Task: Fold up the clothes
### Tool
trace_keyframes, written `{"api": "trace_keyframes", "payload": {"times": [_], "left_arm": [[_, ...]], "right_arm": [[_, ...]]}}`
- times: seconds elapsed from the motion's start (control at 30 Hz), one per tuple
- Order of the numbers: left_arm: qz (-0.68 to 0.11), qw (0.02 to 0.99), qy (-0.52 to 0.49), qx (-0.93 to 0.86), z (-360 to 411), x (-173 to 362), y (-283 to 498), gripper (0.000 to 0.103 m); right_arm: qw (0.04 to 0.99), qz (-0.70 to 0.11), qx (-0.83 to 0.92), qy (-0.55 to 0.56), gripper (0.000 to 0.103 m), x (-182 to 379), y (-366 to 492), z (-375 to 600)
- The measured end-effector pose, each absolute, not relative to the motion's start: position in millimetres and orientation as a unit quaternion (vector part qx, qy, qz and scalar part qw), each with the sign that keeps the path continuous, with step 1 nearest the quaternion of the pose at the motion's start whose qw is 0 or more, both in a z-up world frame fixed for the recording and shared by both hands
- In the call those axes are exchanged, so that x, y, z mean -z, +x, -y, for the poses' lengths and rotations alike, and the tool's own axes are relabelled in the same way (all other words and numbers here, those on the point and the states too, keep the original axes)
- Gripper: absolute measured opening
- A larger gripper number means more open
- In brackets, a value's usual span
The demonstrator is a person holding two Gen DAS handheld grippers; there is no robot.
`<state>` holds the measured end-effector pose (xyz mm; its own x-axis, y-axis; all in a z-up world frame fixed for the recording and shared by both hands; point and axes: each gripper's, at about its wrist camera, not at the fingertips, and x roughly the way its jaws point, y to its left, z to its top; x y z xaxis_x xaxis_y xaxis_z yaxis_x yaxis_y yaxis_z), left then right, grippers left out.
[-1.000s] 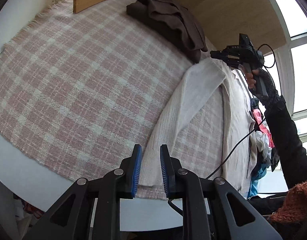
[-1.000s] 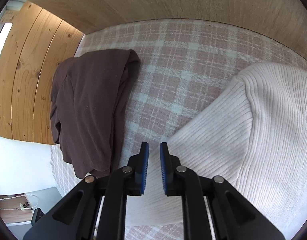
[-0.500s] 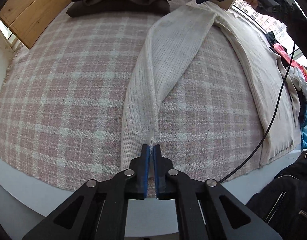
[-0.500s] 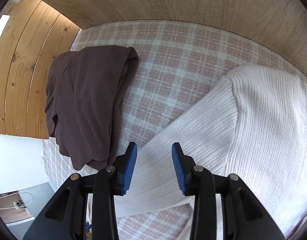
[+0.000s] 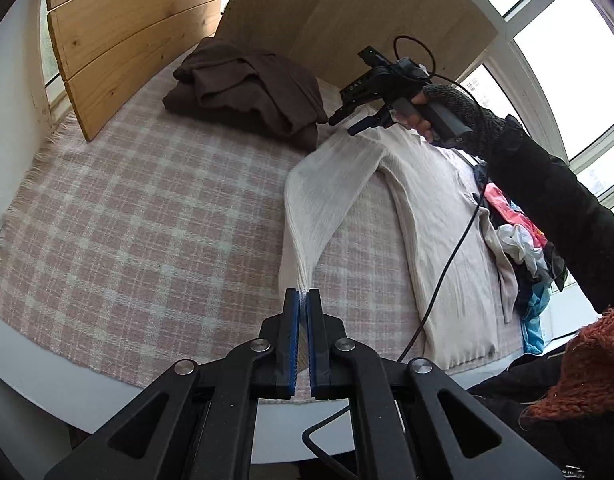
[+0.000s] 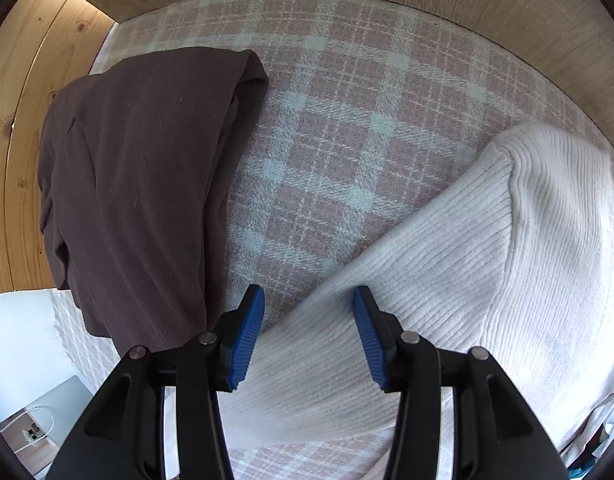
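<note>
Your left gripper [image 5: 302,300] is clamped on the cuff of the cream sweater [image 5: 435,200], which lies spread on the plaid blanket [image 5: 147,208]; your right gripper [image 6: 307,312] hangs spread over the far shoulder. Next, carry that sleeve across the body (no containers in view

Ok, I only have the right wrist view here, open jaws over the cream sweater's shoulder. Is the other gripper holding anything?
Observer: Yes. The left gripper is shut on the cuff of the cream sweater's sleeve, near the blanket's front edge.
Operator: Is that sleeve flat?
Observer: No, it rises off the blanket toward the left jaws.
Operator: Anything beyond the sweater on the right?
Observer: A pile of colourful clothes lies past its far side, by the window.
</note>
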<state>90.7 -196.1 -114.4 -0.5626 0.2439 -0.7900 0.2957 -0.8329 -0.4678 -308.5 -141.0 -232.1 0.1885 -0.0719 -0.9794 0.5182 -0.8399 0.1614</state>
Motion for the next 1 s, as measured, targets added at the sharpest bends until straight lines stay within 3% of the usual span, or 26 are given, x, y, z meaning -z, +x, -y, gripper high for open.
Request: {"api": "trace_keyframes", "payload": {"times": [0.17,0.23,0.27,0.3,0.67,0.8,1.0], "left_arm": [[-0.289,-0.015,0.459,0.840,161.4,103.9,93.5,0.003],[-0.295,-0.019,0.451,0.842,158.2,97.0,98.7,0.003],[-0.293,-0.020,0.449,0.844,155.2,93.8,100.6,0.003],[-0.288,-0.018,0.449,0.846,150.6,90.9,101.8,0.003],[-0.228,-0.067,0.419,0.876,67.9,69.2,91.6,0.000],[-0.164,-0.010,0.471,0.867,45.6,104.8,77.3,0.000],[-0.160,0.037,0.551,0.818,39.0,180.9,60.7,0.010]], "right_arm": [[0.257,-0.236,0.641,0.683,0.045,227.7,-283.8,149.7],[0.256,-0.246,0.650,0.672,0.032,225.2,-282.9,144.9],[0.255,-0.237,0.652,0.674,0.016,224.0,-286.7,138.7],[0.255,-0.226,0.653,0.676,0.008,222.9,-291.2,132.0],[0.312,-0.076,0.646,0.693,0.005,192.9,-323.2,61.1],[0.317,-0.093,0.646,0.688,0.005,196.8,-313.4,64.2],[0.317,-0.119,0.641,0.689,0.005,210.3,-299.8,73.6]]}}
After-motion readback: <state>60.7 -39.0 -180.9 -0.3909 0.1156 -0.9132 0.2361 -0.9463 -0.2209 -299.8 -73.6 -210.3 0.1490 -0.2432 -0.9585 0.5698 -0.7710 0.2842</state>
